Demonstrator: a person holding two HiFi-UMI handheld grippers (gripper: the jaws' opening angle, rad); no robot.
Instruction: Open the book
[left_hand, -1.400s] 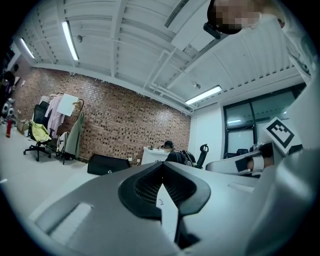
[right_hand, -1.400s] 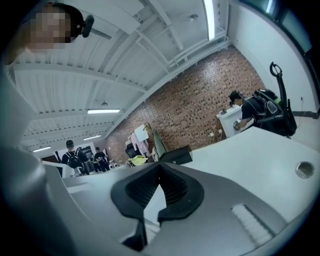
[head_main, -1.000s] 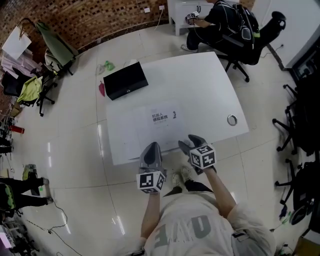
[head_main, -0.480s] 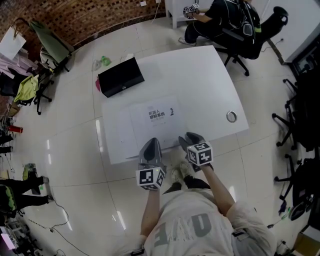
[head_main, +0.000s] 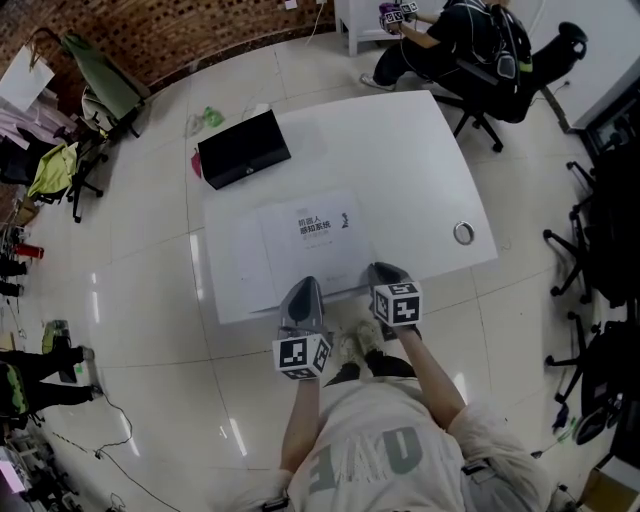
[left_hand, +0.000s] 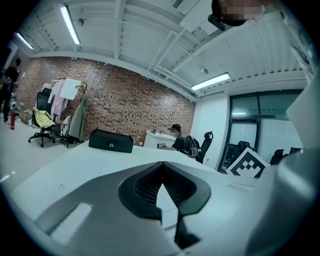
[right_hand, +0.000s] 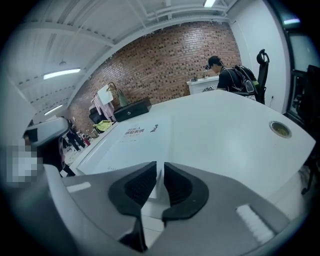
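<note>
Since the book (head_main: 310, 238) lies flat and closed on the white table (head_main: 420, 160), close to the front edge and right ahead of both my tools, I read it as a thin, light softcover. The cover should bend easily, it's probably slick, and the corners will crease if pinched hard.

Left gripper (left_hand: 160, 170): jaws fully together with nothing between them, parked at the table's front edge by the book's near edge. I'd use it as a hold-down, since a book this light will likely slide or lift whole. I can't tell which side the spine is on.

Right gripper (right_hand: 159, 172): the jaws have just been closing and are now nearly together, with a thin pale sheet in the gap. I take that for the cover's edge near the right corner, pinched. I think the best hold is there, on the free edge: cover only, not the page block.

Around it, left to right:
- Black case (head_main: 245, 150) sits at the table's far left corner, well apart from the book. My guess is a cover swinging left lands short of it.
- Cable hole (head_main: 463, 235) is near the right edge, out of the way.
- Person (head_main: 450, 40) is seated at another desk beyond the table, no concern.

Nothing lies on the book.
</note>
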